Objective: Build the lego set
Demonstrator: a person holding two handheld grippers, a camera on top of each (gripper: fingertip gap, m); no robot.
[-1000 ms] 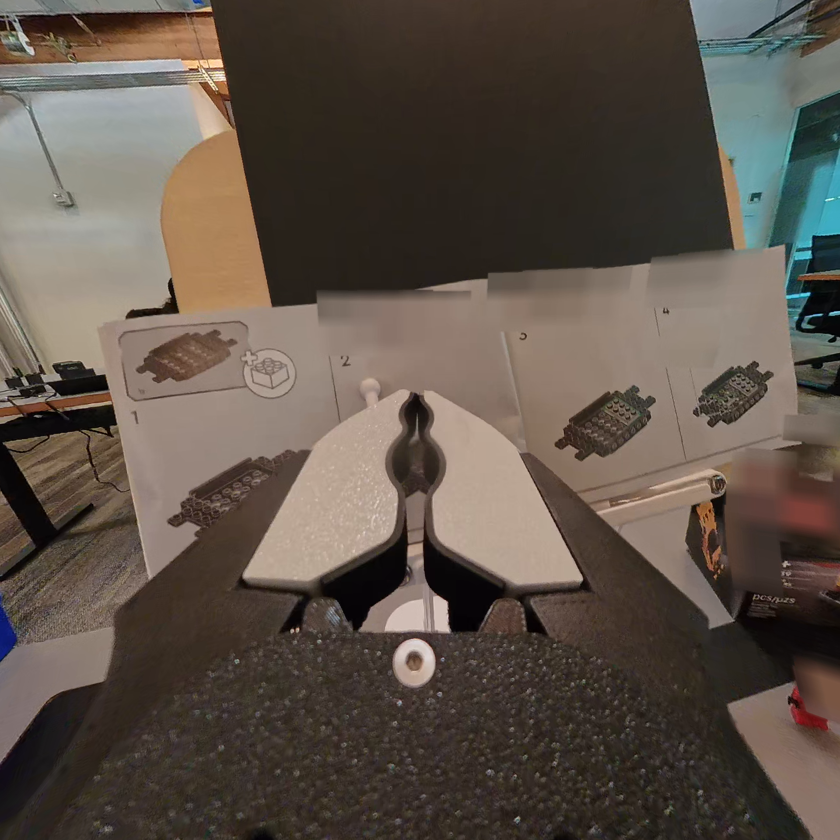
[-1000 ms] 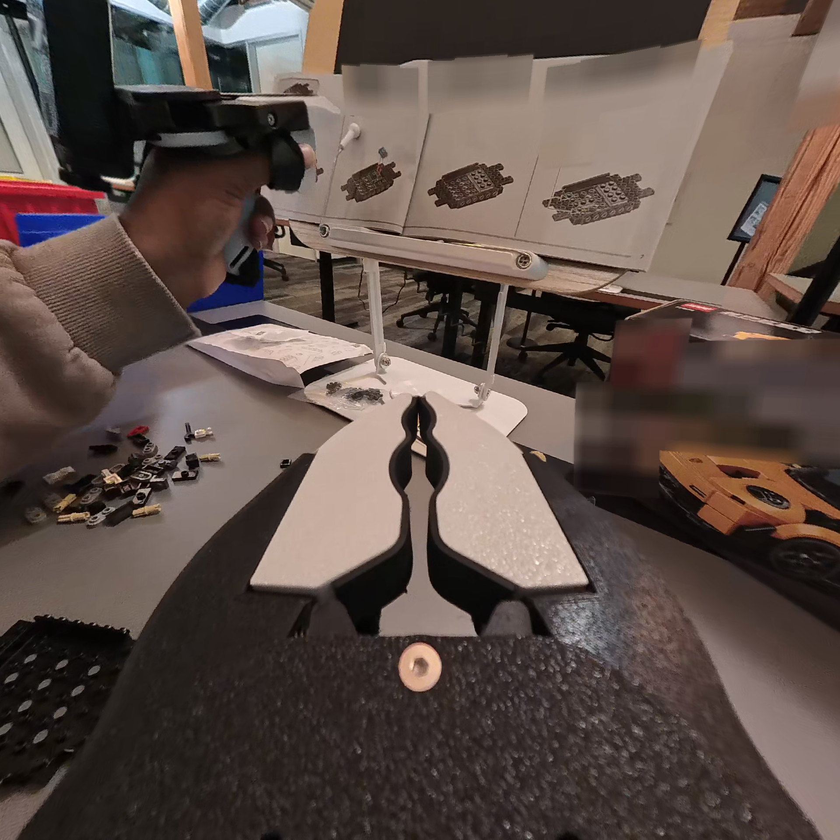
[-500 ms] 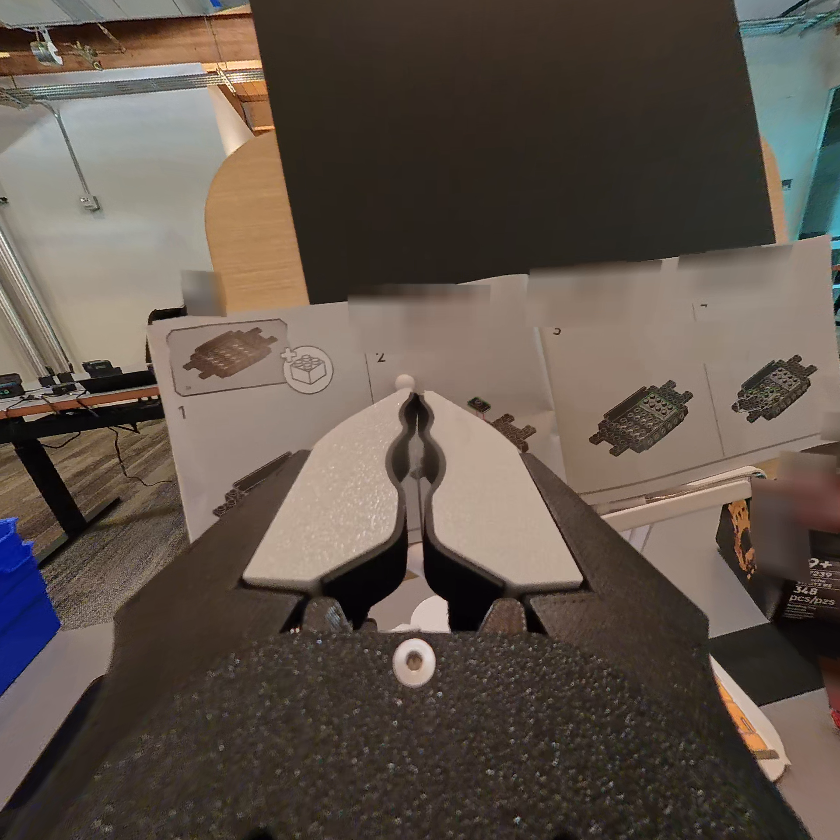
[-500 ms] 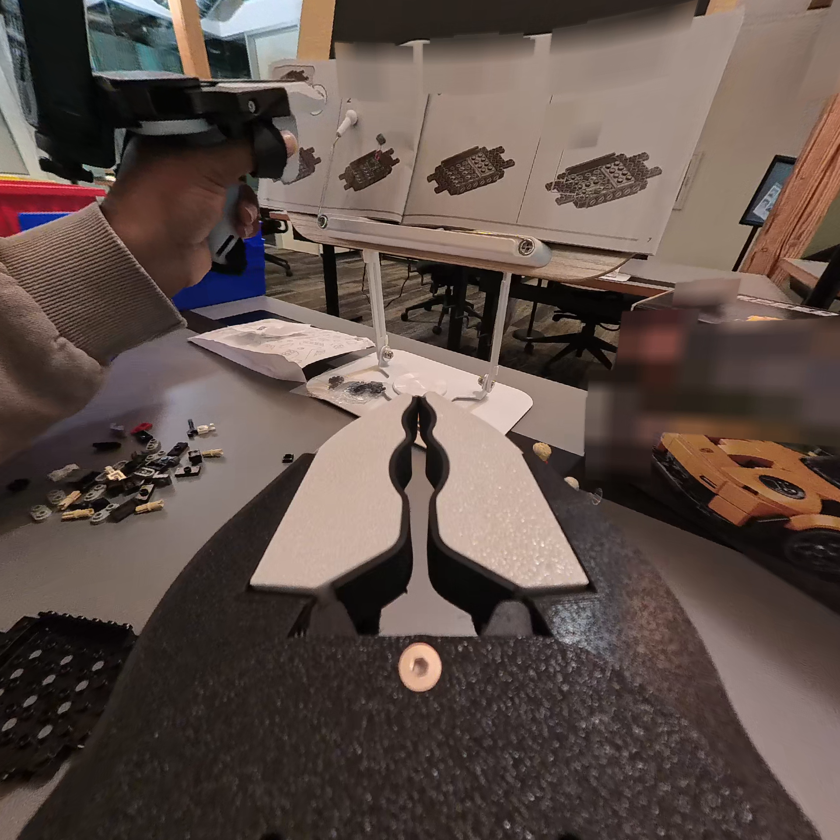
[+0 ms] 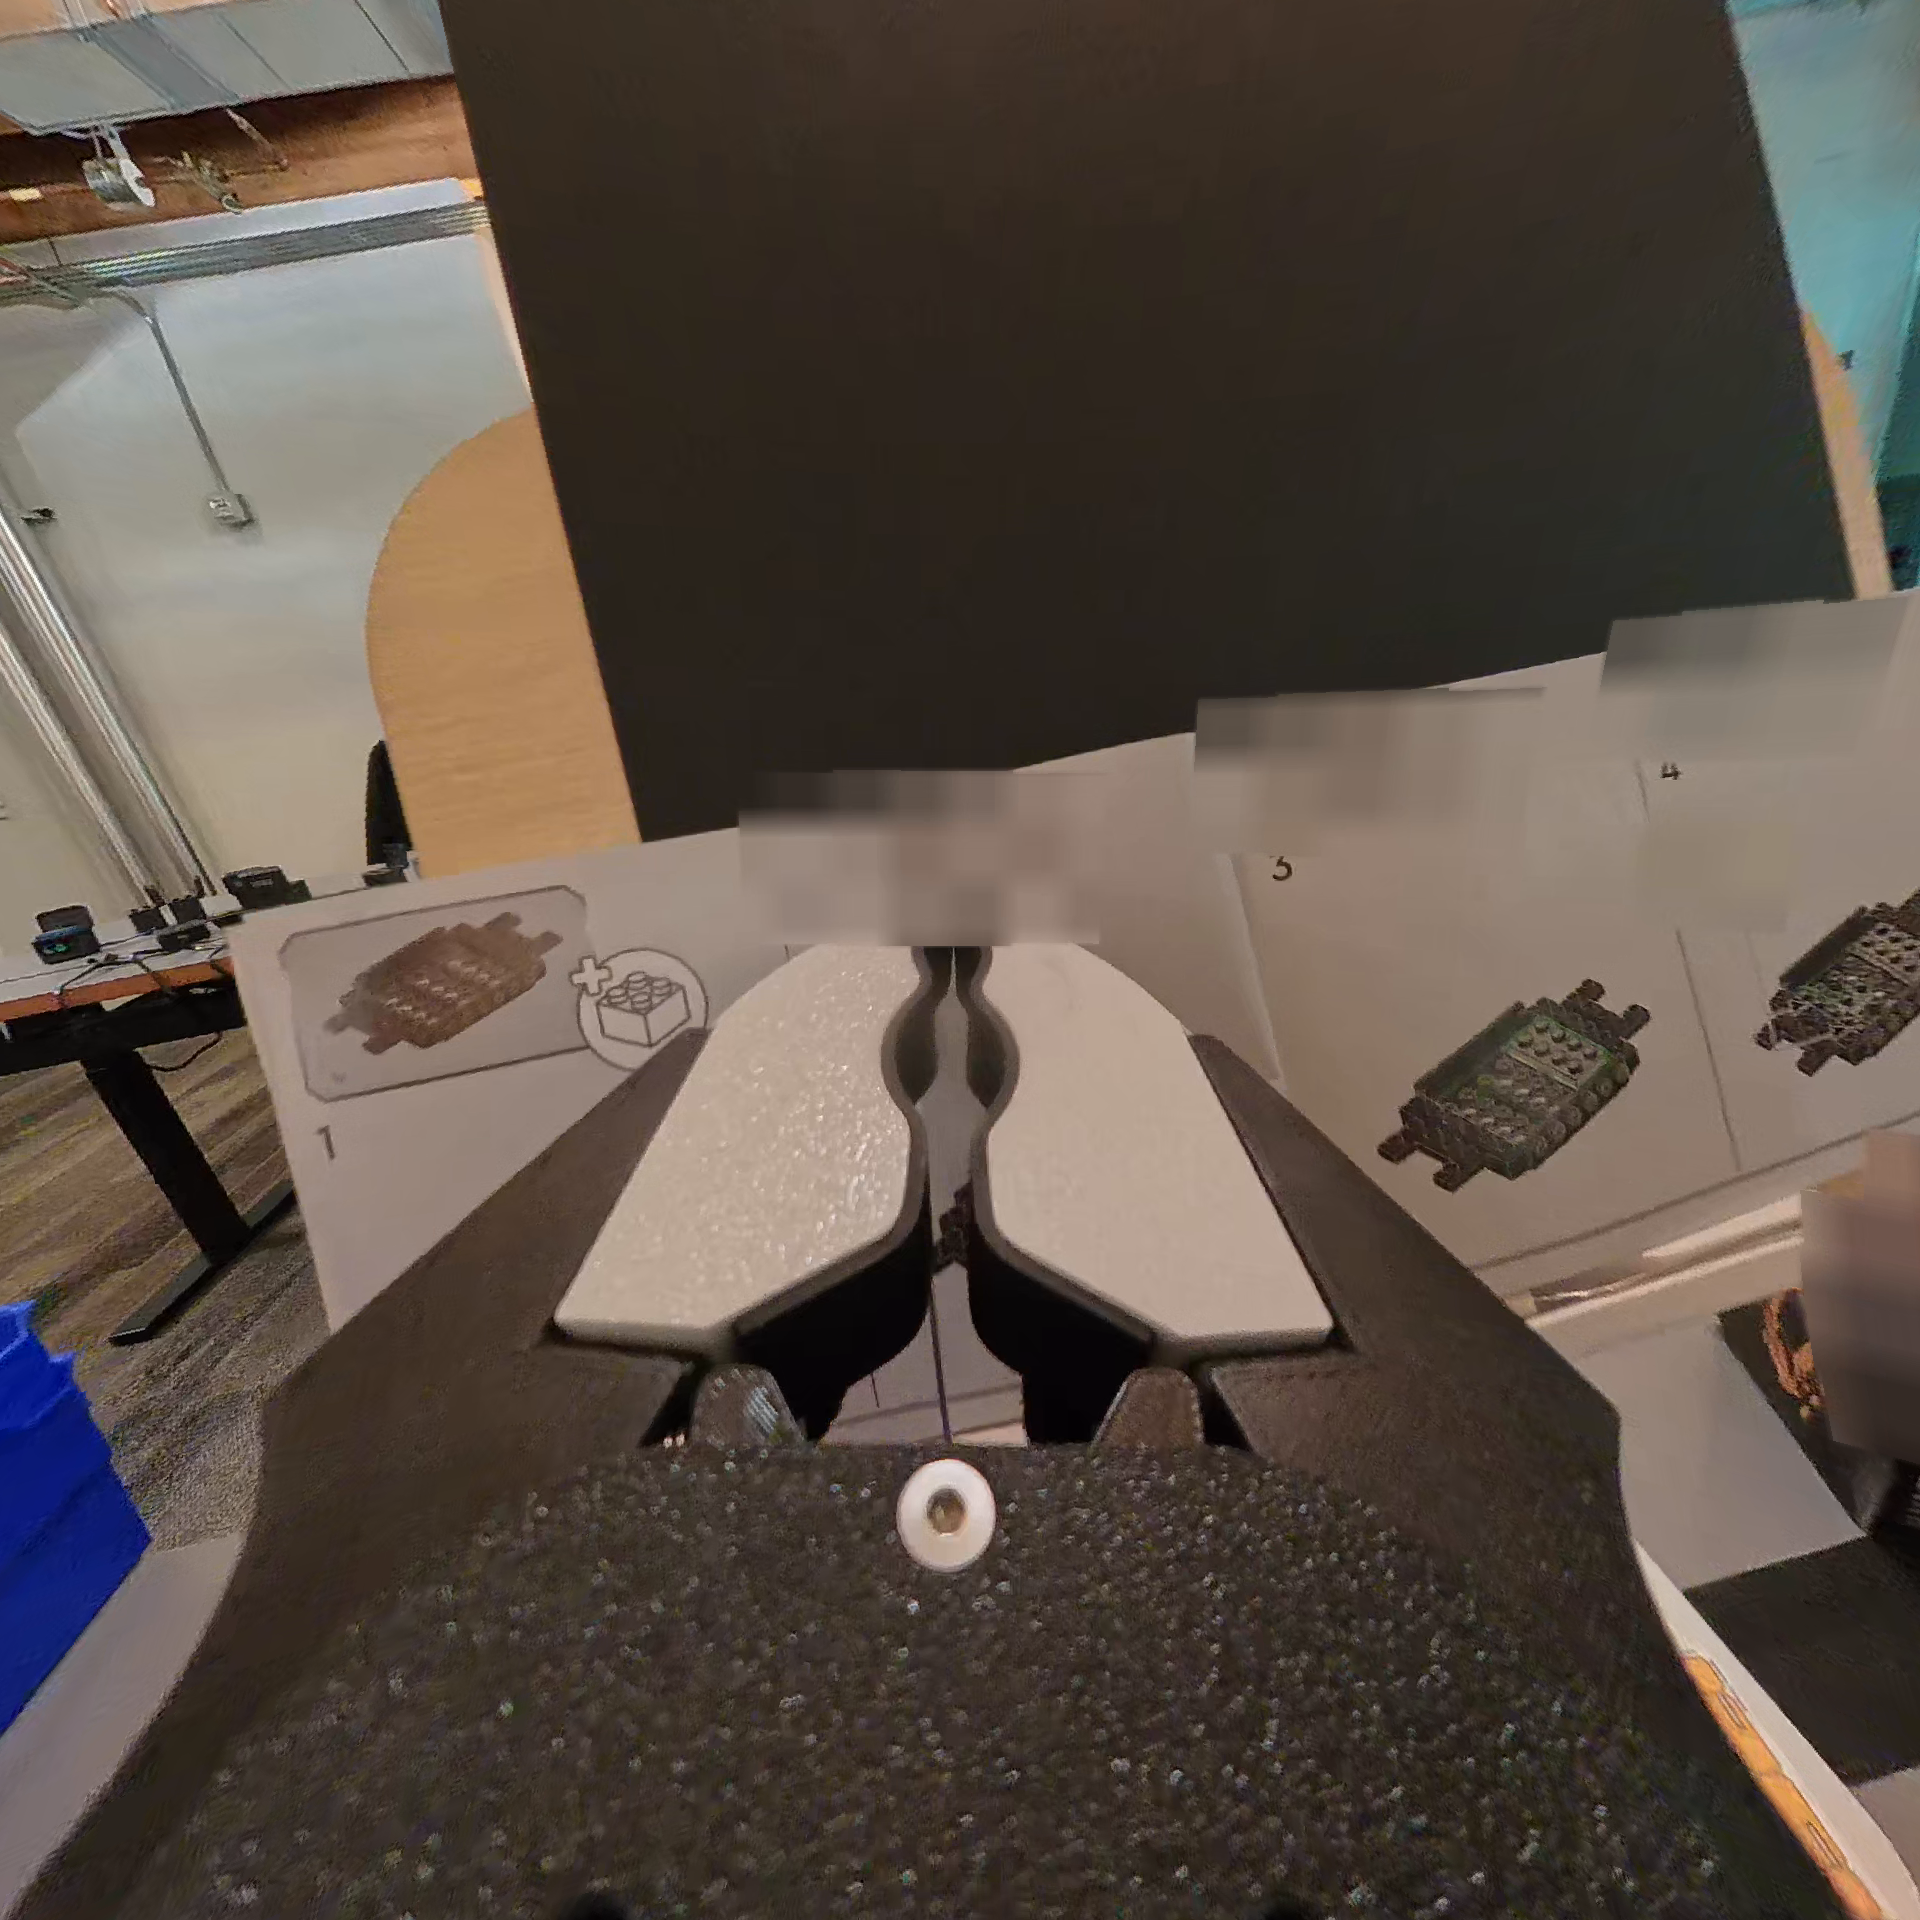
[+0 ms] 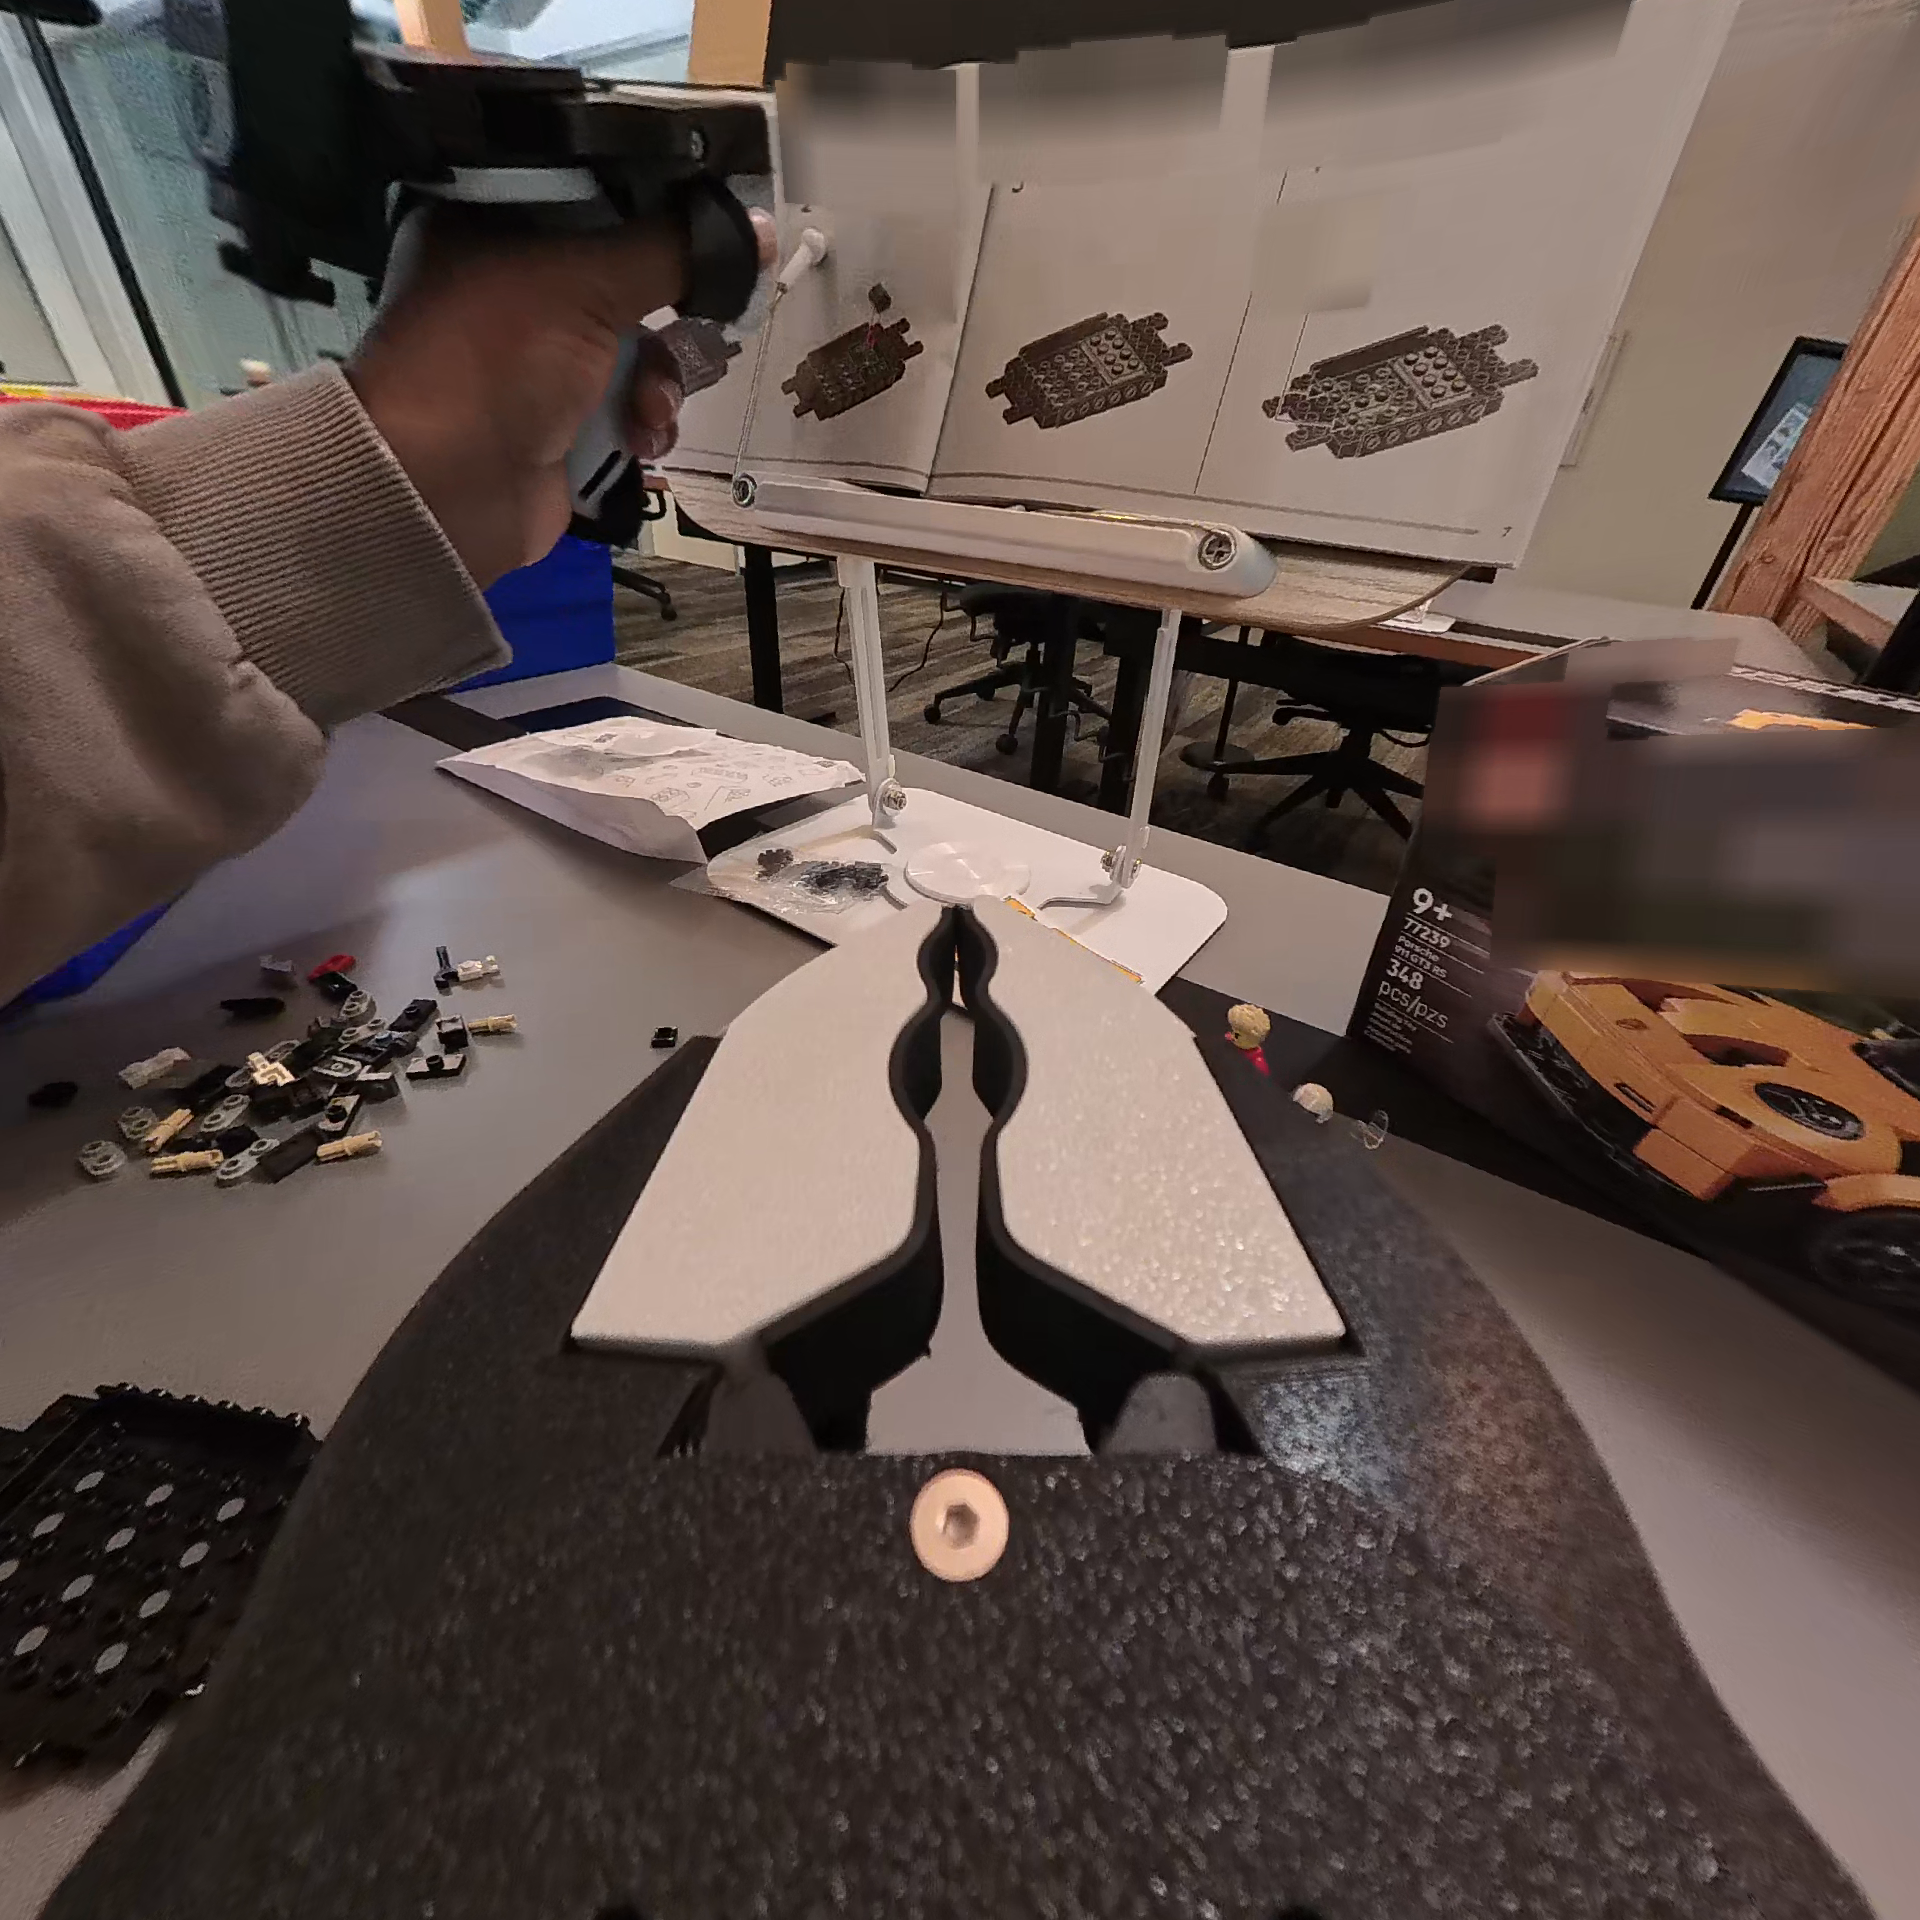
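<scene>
Both grippers' fingers [image 6: 769, 1132] clear of loose bricks [image 6: 281, 1081]

You have print in three places, and none of it is repeated here. The open instruction booklet [image 5: 1455, 987] on its white stand [image 6: 997, 530] carries small numerals beside the build drawings. The dark box [image 6: 1662, 1091] with the orange car picture bears white lettering on its left edge. The white paper bag [image 6: 644, 769] on the desk [image 6: 520, 1247] has faint grey markings, too small to make out.
</scene>
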